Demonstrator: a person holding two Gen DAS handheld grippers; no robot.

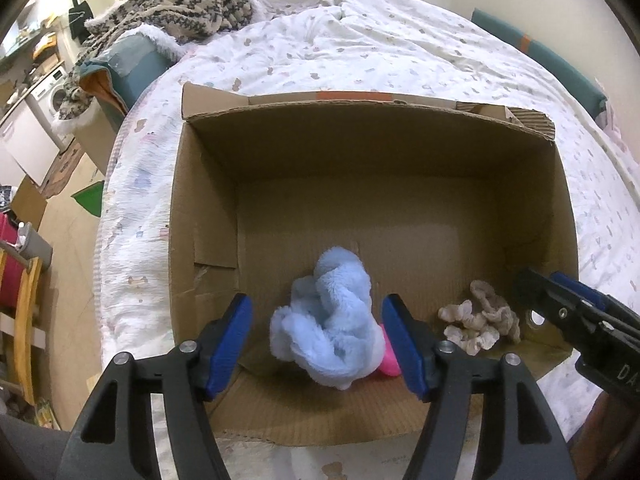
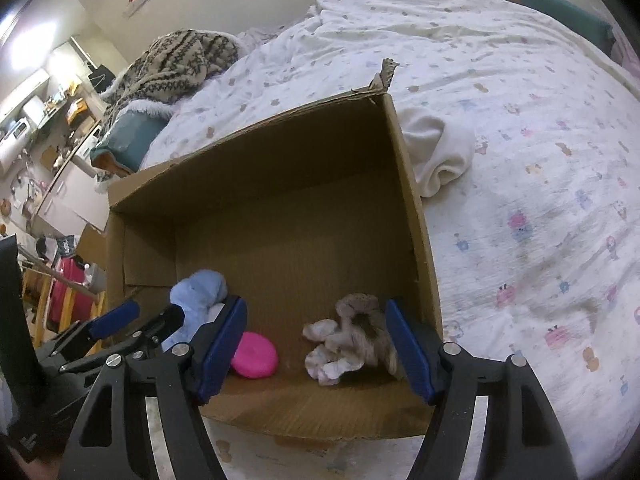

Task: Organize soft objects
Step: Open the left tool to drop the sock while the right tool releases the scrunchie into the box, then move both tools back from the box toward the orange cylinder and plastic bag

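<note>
An open cardboard box (image 1: pixel 208 208) (image 2: pixel 256 144) stands on the bed. On its floor lie a fluffy light-blue cloth (image 1: pixel 332 332) (image 2: pixel 200 288), a pink round pad (image 1: pixel 390 364) (image 2: pixel 256 354) and a beige ruffled soft piece (image 1: pixel 480 320) (image 2: pixel 344 340). My left gripper (image 1: pixel 320 344) (image 2: pixel 136 316) hangs open over the near edge, the blue cloth between its fingers without the pads pressing it. At the box's right end my right gripper (image 2: pixel 316 340) (image 1: pixel 560 304) stands open around the beige piece, a gap left of it. A white rolled cloth (image 2: pixel 436 152) lies on the bed outside the box's right wall.
The bed has a white printed cover (image 1: pixel 400 48) (image 2: pixel 520 200). A patterned knit blanket (image 1: pixel 176 4) (image 2: pixel 176 60) and a teal pillow (image 1: pixel 132 68) lie at its far left. Left of the bed the floor holds a yellow wooden chair (image 1: pixel 24 320) and cabinets.
</note>
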